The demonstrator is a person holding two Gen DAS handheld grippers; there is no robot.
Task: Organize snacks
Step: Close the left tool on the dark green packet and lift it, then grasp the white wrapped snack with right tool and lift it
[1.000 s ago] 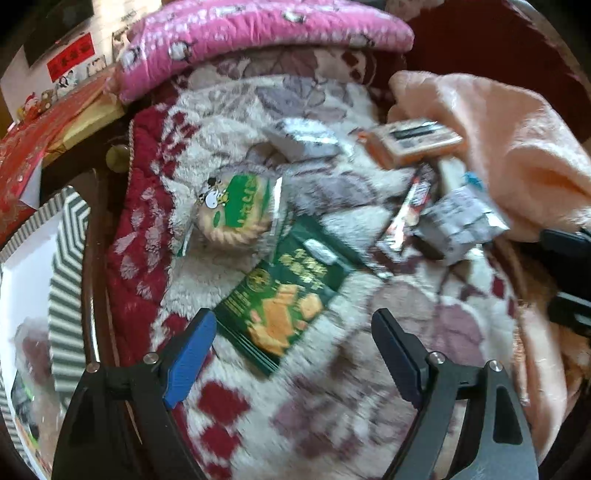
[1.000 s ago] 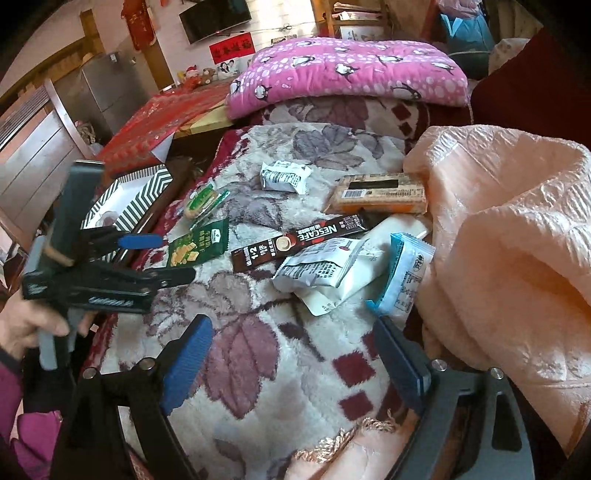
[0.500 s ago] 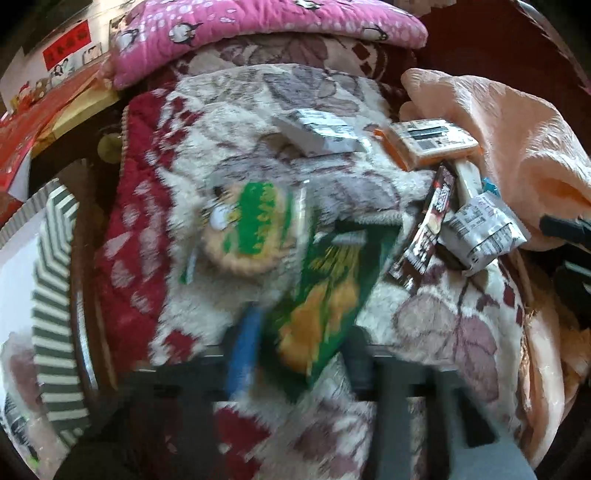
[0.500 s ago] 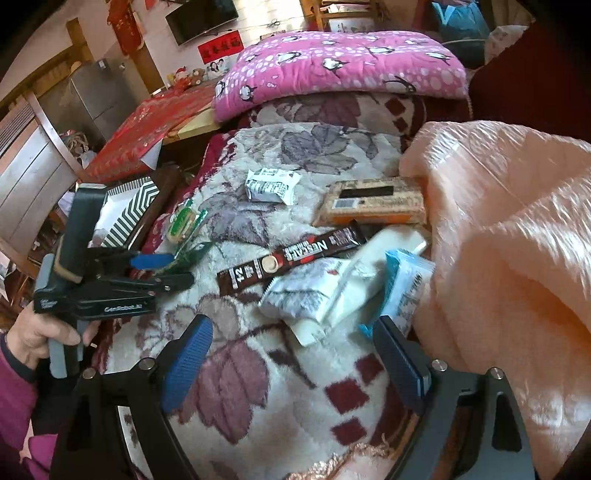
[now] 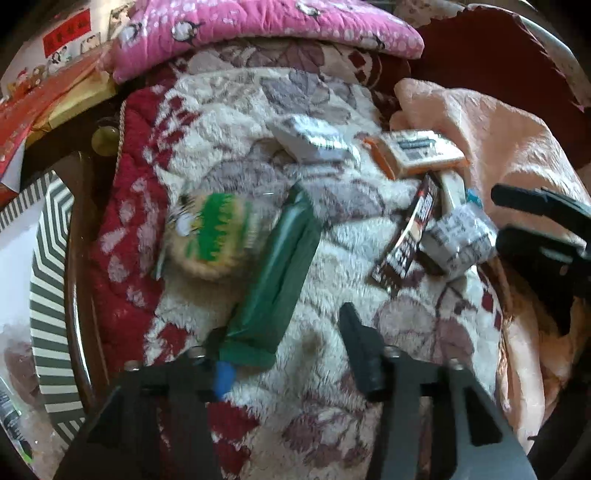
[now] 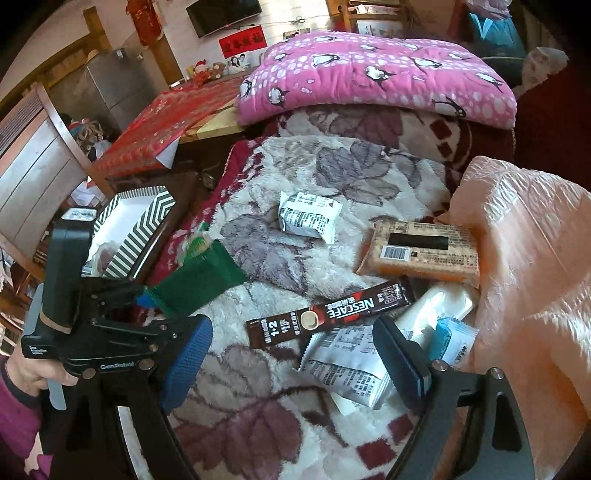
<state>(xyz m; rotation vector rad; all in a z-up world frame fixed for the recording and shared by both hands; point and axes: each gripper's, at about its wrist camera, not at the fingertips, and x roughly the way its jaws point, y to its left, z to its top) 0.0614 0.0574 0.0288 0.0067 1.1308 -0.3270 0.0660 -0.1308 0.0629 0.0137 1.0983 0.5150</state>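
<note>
Left gripper (image 5: 291, 354): jaws just reopened partway after snapping shut; flat dark-green foil snack packet (image 5: 275, 280) now leans against the blue-padded jaw, apparently unpinched, likely a slipped grab needing a retry. Right gripper (image 6: 291, 365): jaws spread, empty, above brown Nescafe coffee stick (image 6: 328, 314).

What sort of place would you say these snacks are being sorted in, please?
Most likely a lived-in home room, perhaps a sitting or bed area: a fluffy cream-and-maroon floral blanket under the snacks, a pink penguin-print quilt behind, and a wall-mounted flat television.
</note>
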